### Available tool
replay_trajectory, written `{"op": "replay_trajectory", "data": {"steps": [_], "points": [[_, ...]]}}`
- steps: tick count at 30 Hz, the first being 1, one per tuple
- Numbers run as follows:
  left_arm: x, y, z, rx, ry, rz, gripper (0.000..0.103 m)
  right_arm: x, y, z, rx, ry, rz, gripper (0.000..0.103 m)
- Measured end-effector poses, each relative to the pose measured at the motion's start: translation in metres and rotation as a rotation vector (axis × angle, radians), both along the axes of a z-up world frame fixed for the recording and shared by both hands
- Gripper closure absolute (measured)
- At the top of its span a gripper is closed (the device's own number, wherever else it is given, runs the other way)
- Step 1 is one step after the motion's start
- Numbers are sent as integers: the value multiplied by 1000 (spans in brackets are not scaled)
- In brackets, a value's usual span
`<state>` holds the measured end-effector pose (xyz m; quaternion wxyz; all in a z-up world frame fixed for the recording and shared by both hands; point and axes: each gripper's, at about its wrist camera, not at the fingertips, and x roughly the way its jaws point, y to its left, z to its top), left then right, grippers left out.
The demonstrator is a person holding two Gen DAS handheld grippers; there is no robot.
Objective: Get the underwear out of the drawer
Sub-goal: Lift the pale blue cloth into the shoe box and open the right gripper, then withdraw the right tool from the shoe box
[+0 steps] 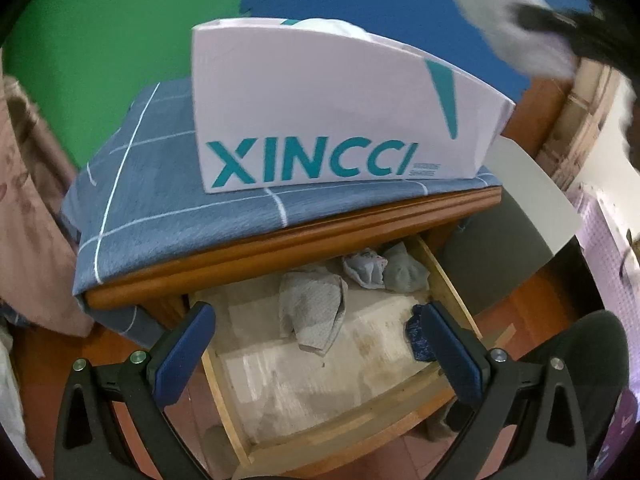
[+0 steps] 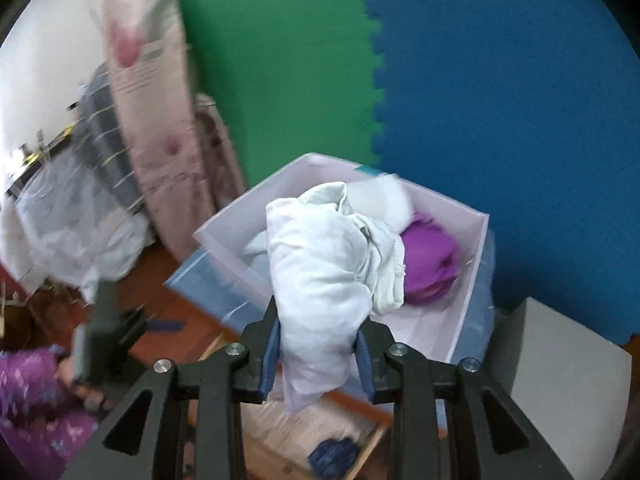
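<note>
The wooden drawer is pulled open below the nightstand top. Inside lie a grey underwear piece, two more pale pieces at the back and a dark blue one at the right. My left gripper is open and empty above the drawer. My right gripper is shut on a white underwear piece and holds it over the white box, which has white and purple garments in it. The white piece and right gripper show blurred at the top right of the left wrist view.
The white XINCCI box stands on a blue checked cloth covering the nightstand. A green and blue foam wall is behind. A grey block sits right of the nightstand. Pink fabric hangs at the left.
</note>
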<state>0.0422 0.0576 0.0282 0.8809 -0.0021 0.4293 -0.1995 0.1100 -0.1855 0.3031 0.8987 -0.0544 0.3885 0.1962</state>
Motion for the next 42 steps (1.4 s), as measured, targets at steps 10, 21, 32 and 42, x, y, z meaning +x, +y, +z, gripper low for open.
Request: {"op": "replay_trajectory", "data": {"steps": [10,21,32,42], "points": [[-11,-22,-1,100,-47,-74,1,88,25,-176,-19,114,-101,71],[-4,-18,-5,113,-20,-38,1,101,33,-205,-151,180,-114,67],[-2,-19,-7,143,-14,-24,1,70,39,-194,-202,59,-127,49],[-3,-24,-10,171,-21,-32,1,20,29,-145,-27,-178,-132,45]]}}
